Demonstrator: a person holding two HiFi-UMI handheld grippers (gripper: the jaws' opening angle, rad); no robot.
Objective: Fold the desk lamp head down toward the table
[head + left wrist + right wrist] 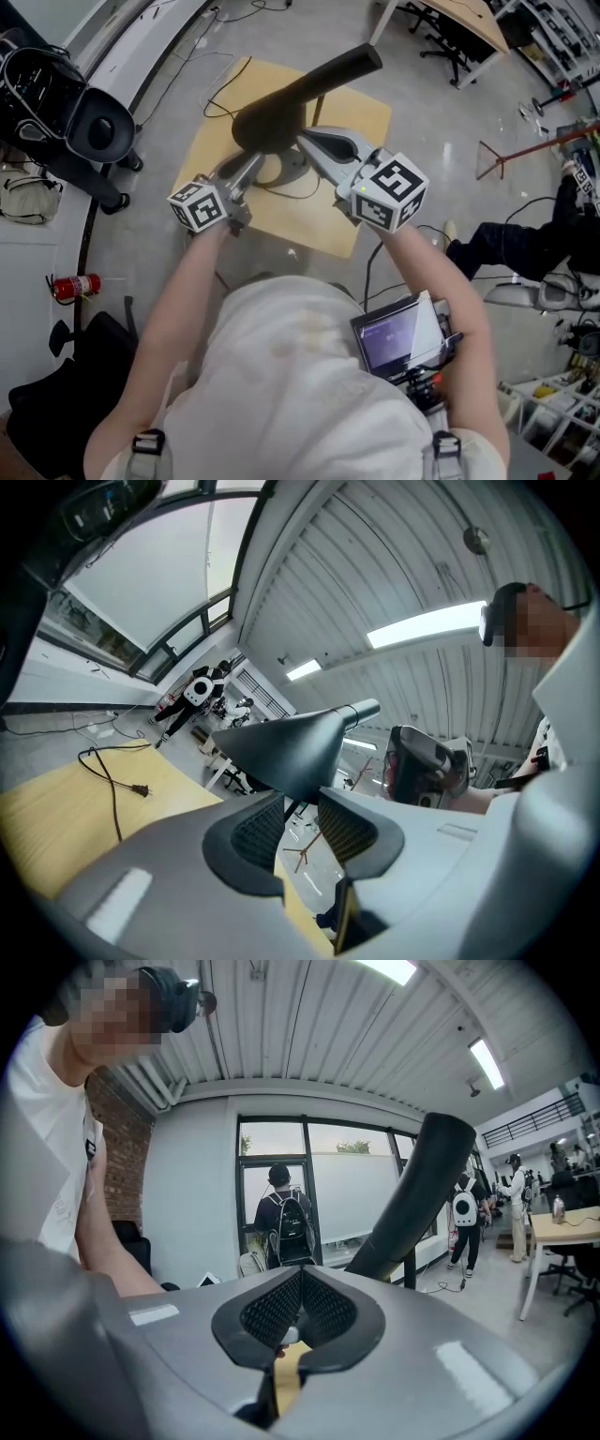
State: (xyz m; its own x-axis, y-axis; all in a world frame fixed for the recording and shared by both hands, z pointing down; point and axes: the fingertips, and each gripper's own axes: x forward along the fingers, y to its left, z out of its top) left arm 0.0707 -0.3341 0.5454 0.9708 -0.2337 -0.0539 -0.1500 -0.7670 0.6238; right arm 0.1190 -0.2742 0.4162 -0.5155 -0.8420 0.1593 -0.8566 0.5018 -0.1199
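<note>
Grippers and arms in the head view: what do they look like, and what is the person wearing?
Both the left gripper and the right gripper have smooth grey shells that taper to two fingers lined with dark ribbed pads. Each carries a white cube printed with black square markers. The person wears a white short-sleeved shirt.
</note>
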